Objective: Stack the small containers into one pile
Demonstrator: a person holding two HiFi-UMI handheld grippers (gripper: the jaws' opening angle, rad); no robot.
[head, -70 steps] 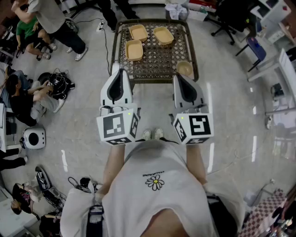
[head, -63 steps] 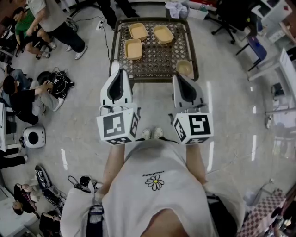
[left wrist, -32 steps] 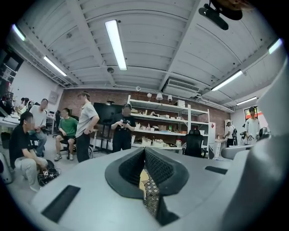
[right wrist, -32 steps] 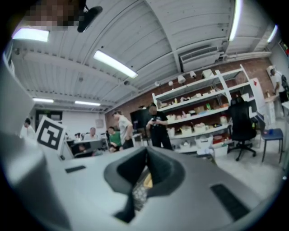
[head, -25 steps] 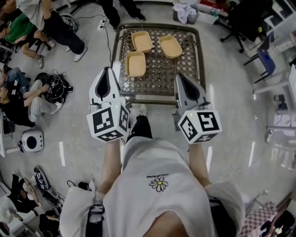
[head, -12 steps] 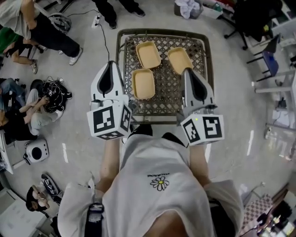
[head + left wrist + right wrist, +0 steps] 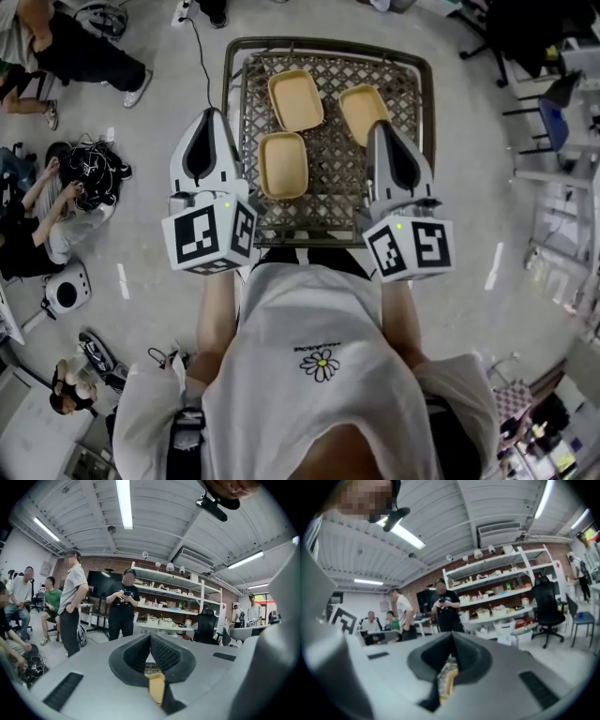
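Note:
In the head view a metal lattice table [image 7: 412,80] carries three shallow tan containers: one at the back [image 7: 295,99], one nearer me [image 7: 282,165], and one at the right [image 7: 359,108], partly hidden by my right gripper. My left gripper [image 7: 208,116] hangs over the table's left edge, beside the near container. My right gripper [image 7: 380,126] is above the table's right side. Both point forward with jaws closed and nothing between them; the pads meet in the left gripper view [image 7: 150,638] and the right gripper view [image 7: 452,638]. A tan sliver [image 7: 156,688] shows below the left jaws.
People sit on the floor at the left [image 7: 52,220], next to a white round device [image 7: 63,292] and cables. A person stands at the far left [image 7: 70,47]. An office chair [image 7: 553,98] is at the right. Shelving [image 7: 173,606] and standing people [image 7: 123,604] lie ahead.
I have walked up to the table. It has come nearer, and both grippers now reach over its front part instead of hanging short of it. The jaws stayed closed.

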